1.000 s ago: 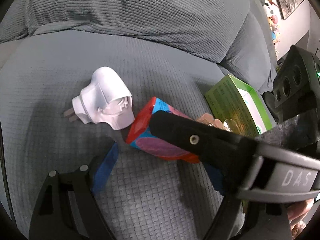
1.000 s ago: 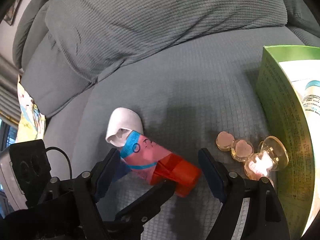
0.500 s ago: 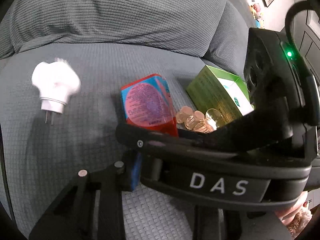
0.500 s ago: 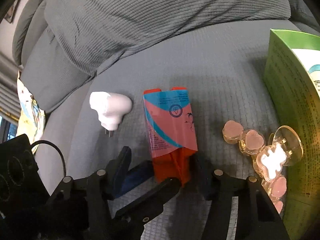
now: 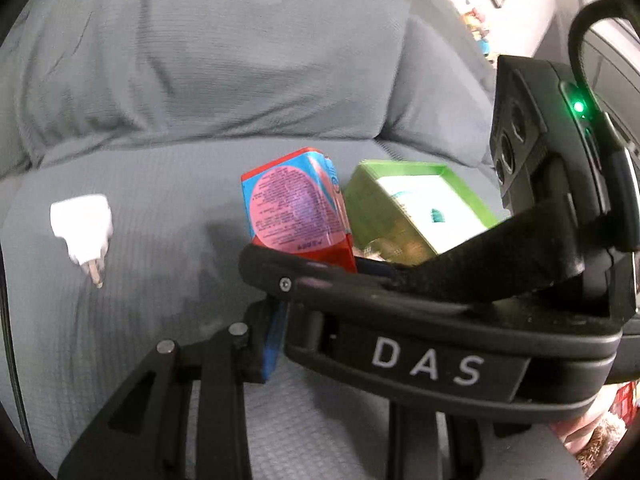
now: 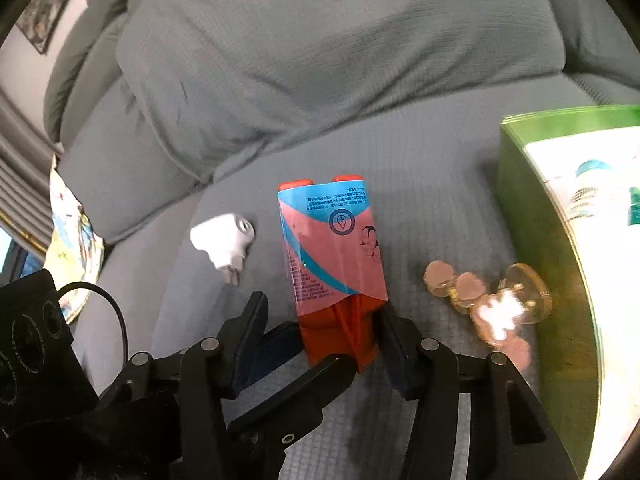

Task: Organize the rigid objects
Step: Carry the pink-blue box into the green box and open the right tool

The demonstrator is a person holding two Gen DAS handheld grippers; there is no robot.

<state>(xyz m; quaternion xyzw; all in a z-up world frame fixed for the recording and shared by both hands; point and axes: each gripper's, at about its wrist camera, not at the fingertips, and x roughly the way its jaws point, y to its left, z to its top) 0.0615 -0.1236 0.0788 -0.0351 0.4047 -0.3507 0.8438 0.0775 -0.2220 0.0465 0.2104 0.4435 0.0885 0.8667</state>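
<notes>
Far left, the white plug adapter point(image 5: 80, 224) now lies alone on the grey sofa seat point(image 5: 140, 320), at about 9 o'clock from the carton point(image 5: 296, 208), with its prongs toward 6. A second ago it was touching the carton.

The left gripper point(image 5: 276, 344) was wide open then. Now it's squeezed nearly closed, tucked in by the right one's finger, and I can't tell if it's pinching anything.

The carton was lying slantwise. Now its top points to 12 and its red end sits between the right gripper's point(image 6: 320, 308) fingers, which are closing with both pads on it.

At 3 o'clock are the clear heart trinkets point(image 6: 480, 296), then the green box point(image 5: 420, 200), both where they were.
</notes>
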